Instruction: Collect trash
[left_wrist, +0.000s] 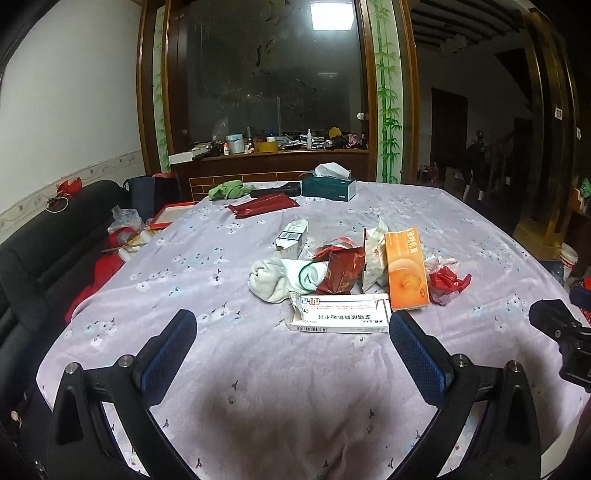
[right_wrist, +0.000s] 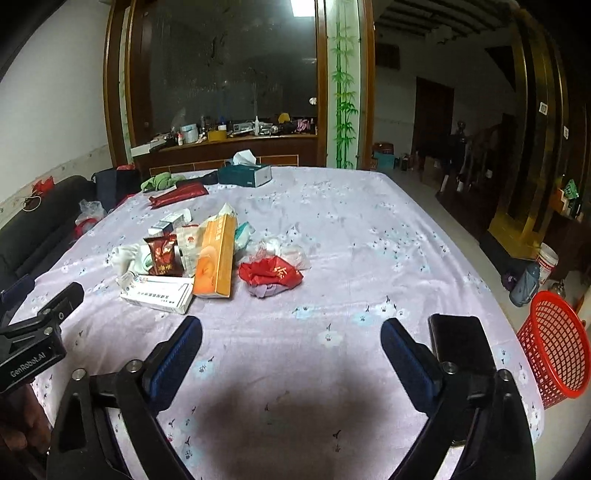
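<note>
A heap of trash lies mid-table on the lilac floral cloth (left_wrist: 258, 387): a white medicine box (left_wrist: 341, 312), an orange box (left_wrist: 406, 267), a dark red snack wrapper (left_wrist: 341, 271), a crumpled red wrapper (left_wrist: 448, 282) and a white sock (left_wrist: 280, 278). In the right wrist view the same white medicine box (right_wrist: 159, 293), orange box (right_wrist: 216, 258) and red wrapper (right_wrist: 269, 275) show. My left gripper (left_wrist: 291, 326) is open just short of the white box, holding nothing. My right gripper (right_wrist: 291, 334) is open over bare cloth, well short of the red wrapper.
A red mesh basket (right_wrist: 554, 354) stands on the floor off the table's right edge. A teal tissue box (left_wrist: 328, 186), a green cloth (left_wrist: 225, 190) and a flat red packet (left_wrist: 264, 205) lie at the far end. A black sofa (left_wrist: 48, 251) flanks the left side.
</note>
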